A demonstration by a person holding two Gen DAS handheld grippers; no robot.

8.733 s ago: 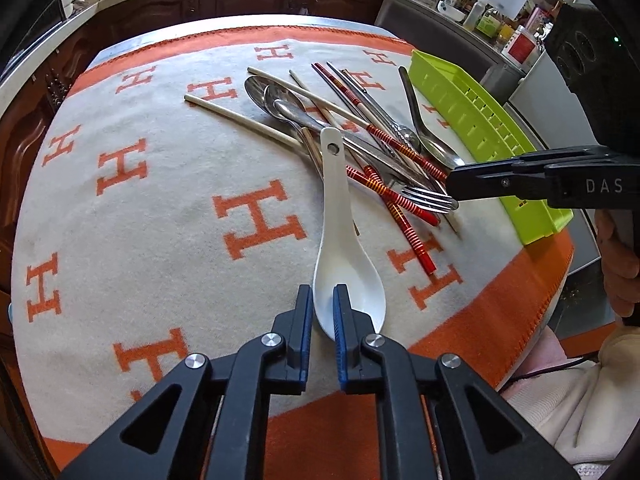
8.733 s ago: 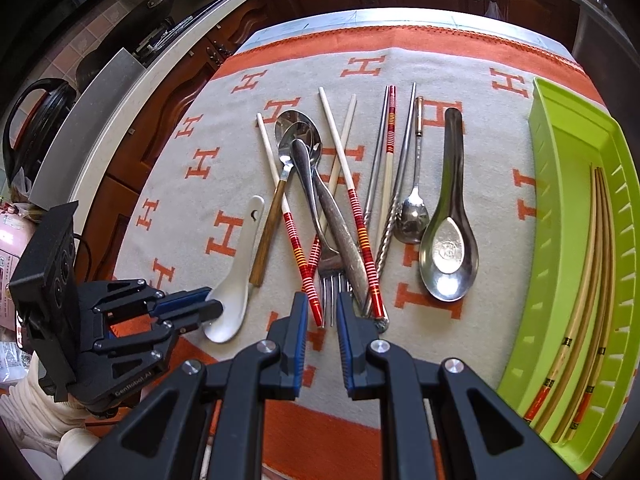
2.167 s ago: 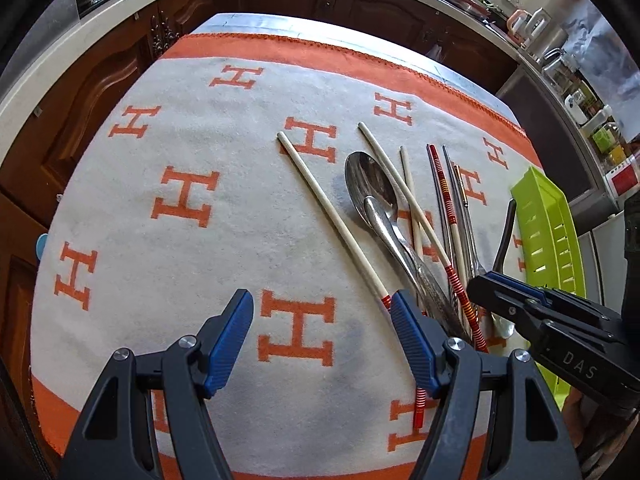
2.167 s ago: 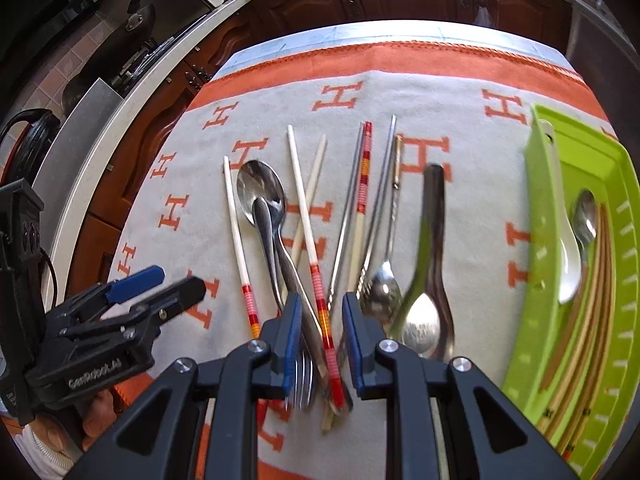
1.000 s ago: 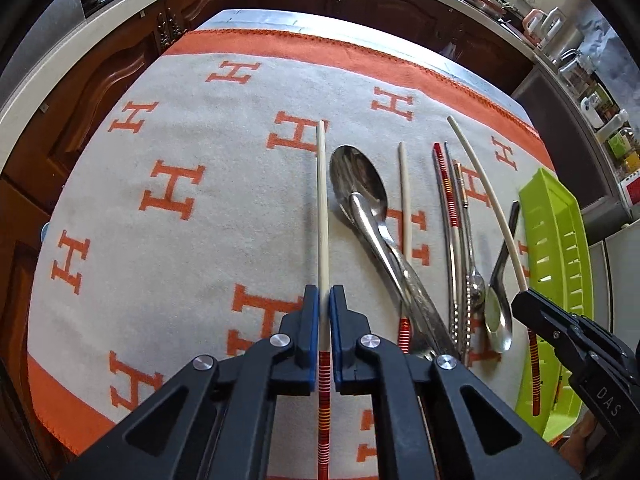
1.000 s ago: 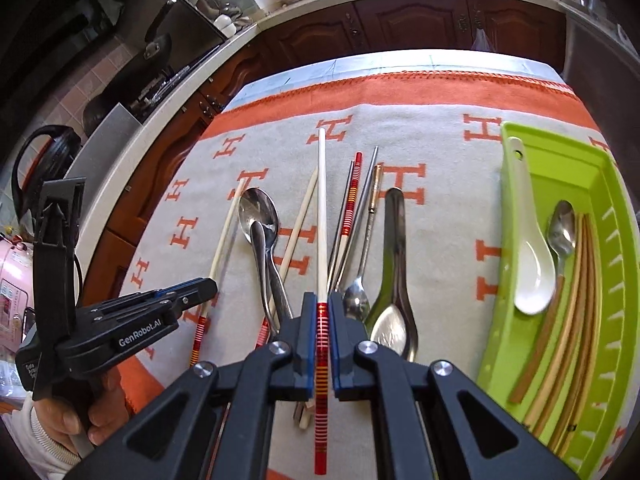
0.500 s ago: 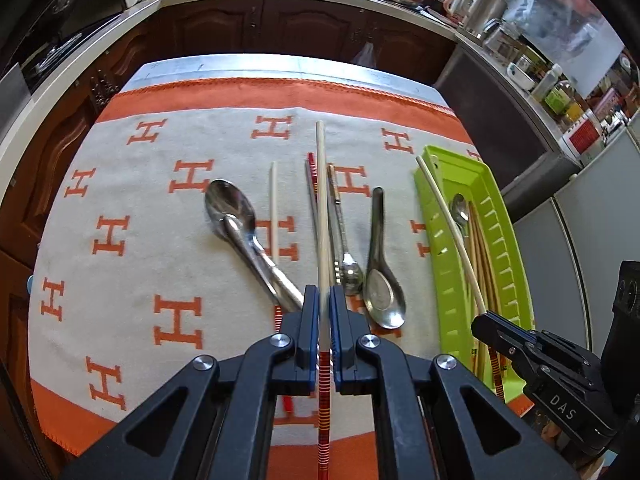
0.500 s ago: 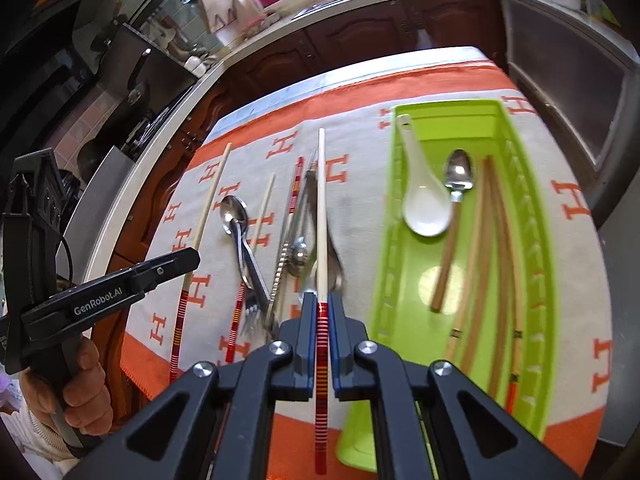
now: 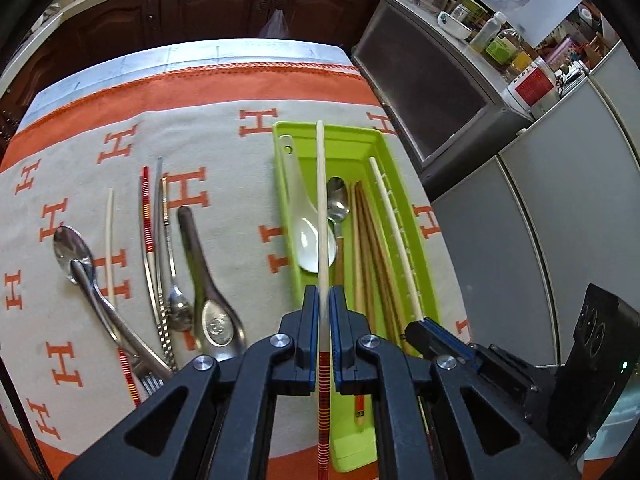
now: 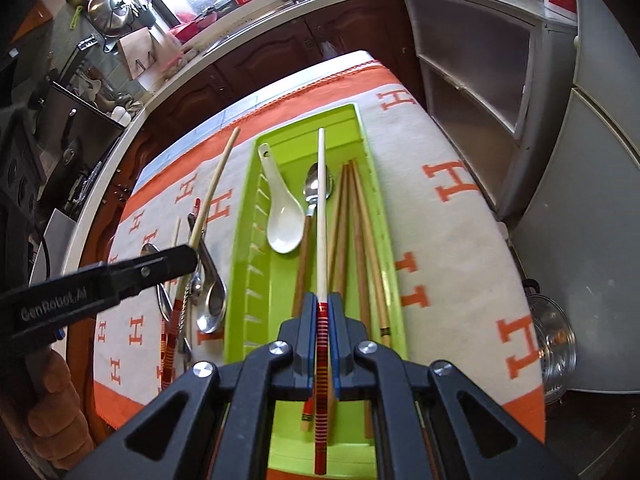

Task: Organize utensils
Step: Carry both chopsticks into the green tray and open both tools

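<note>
Now both tongs are clamped on a chopstick each, the right tongs and left tongs above the green tray, each stick's long axis parallel to it.

Two white chopsticks with red-striped ends held over the green tray. Tray at the cloth's right edge holds a white spoon, wooden chopsticks. Metal spoons lie mid-cloth.

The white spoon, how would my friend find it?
Look for the green tray on the orange-and-cream cloth. The white spoon lies along the tray's left side, beside a small metal spoon and brown chopsticks. It is the only white, deep-bowled spoon.
</note>
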